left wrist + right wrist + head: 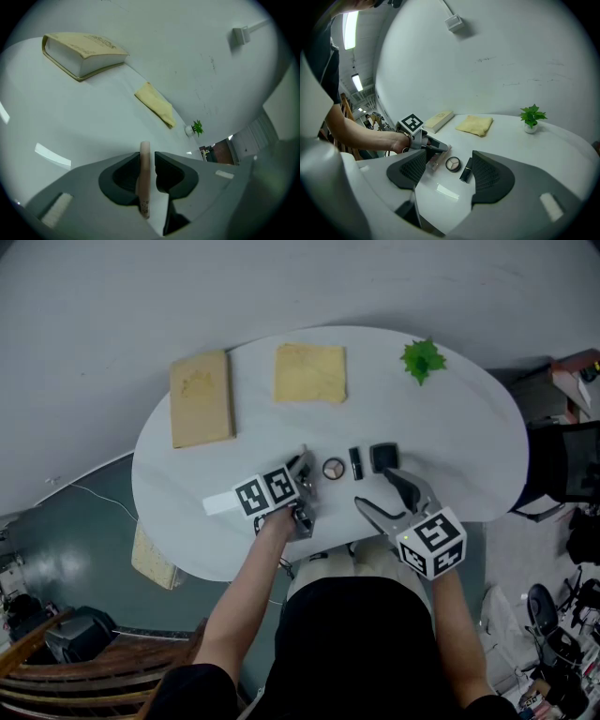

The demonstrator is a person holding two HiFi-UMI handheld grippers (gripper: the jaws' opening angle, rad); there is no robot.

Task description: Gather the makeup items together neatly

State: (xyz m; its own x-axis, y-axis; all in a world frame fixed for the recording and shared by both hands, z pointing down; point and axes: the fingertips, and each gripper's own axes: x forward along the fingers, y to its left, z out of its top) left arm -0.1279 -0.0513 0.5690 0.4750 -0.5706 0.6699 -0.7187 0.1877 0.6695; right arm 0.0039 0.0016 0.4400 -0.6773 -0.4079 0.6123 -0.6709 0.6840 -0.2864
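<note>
On the white oval table (469, 427) lie in a row a round eyeshadow compact (334, 468), a black lipstick (355, 463) and a black square case (383, 457). My left gripper (306, 471) is just left of the compact, low over the table. A thin pink stick (145, 178) stands between its jaws, against the left pad with a slim gap to the right one. In the right gripper view the stick (436, 158) lies beside the compact (453, 164) and lipstick (465, 170). My right gripper (378, 491) hovers open and empty near the front edge.
A tan book (200, 397) and a folded yellow cloth (310, 372) lie at the back of the table. A small green plant (423, 359) stands back right. A white strip (217, 504) lies left of my left gripper. A black chair (562, 474) stands right of the table.
</note>
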